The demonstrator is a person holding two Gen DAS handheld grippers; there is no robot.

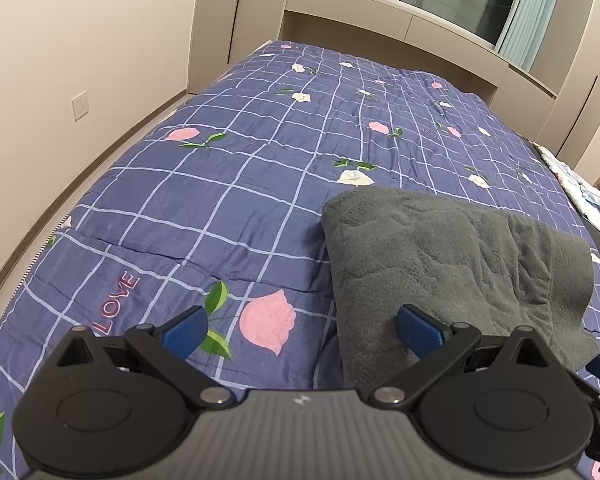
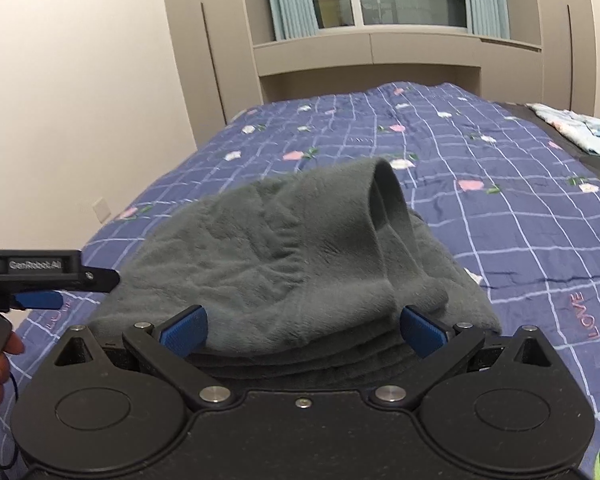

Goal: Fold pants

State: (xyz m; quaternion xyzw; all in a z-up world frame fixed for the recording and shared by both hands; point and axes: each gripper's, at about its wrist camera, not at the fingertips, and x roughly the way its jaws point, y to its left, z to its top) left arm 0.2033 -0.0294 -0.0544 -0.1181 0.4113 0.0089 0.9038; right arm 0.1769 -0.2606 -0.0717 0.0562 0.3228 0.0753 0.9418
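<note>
Grey fleece pants (image 2: 284, 256): lying in a folded stack on the purple checked floral quilt (image 1: 204, 208), filling the lower centre of the right wrist view and the lower right of the left wrist view; one folded end is standing up in a loop near that frame's centre, so the fold looks unfinished or freshly released. Left gripper (image 1: 300, 330): hovering low over the quilt, blue fingers (image 1: 186, 332) spread wide, gripping nothing, its right finger lying over the pants' near edge. Right gripper (image 2: 302, 330): pointing level at the stack's near edge, fingers apart, straddling the layered hem without clamping, probably readying a fresh grasp.
</note>
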